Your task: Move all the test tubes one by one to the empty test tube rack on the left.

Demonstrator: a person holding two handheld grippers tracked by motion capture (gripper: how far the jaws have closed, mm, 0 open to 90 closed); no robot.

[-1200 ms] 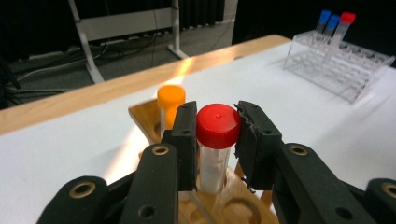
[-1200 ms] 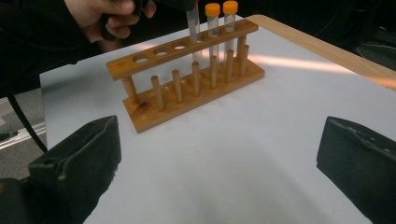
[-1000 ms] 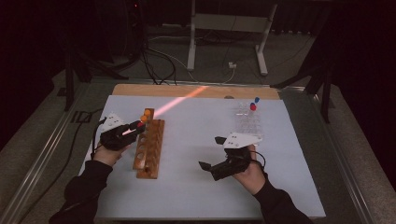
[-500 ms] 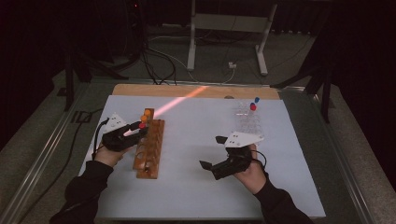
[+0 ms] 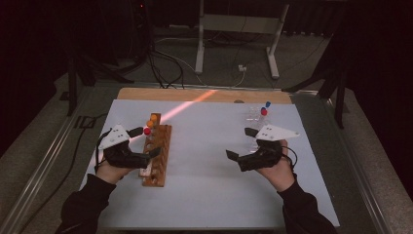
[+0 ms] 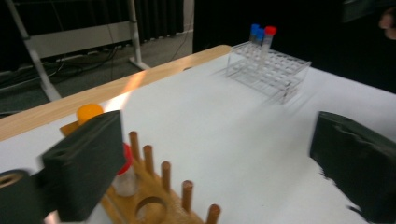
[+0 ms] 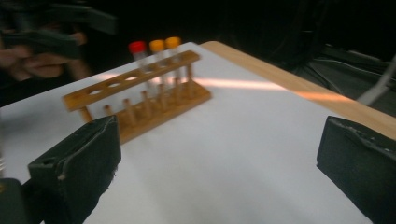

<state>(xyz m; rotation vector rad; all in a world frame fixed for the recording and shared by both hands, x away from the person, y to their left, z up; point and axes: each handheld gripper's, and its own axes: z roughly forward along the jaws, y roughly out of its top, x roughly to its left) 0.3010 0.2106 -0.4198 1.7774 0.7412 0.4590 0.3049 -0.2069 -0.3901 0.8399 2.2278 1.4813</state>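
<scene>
A wooden rack (image 5: 157, 155) lies on the white sheet at the left. A red-capped tube (image 5: 146, 131) and two orange-capped tubes (image 5: 153, 118) stand in its far end. My left gripper (image 5: 145, 142) hovers over the rack. Its jaws have just been opening and now stand wide apart (image 6: 219, 168). The red-capped tube (image 6: 125, 164) stands free in the rack, half hidden behind the left-hand jaw, with no pad pressing on it. My right gripper (image 5: 241, 144) is open and empty (image 7: 219, 163) over bare sheet, pointing at the wooden rack (image 7: 140, 100).
A clear plastic rack (image 5: 254, 118) with blue-capped and red-capped tubes (image 6: 261, 35) stands at the back right. A wooden strip (image 5: 204, 94) runs along the table's far edge. A streak of orange light crosses the sheet. White sheet lies between the two racks.
The left gripper's jaws have opened and let go of the red-capped tube, which stays in the wooden rack. Both hands have lifted and drawn back a little.
</scene>
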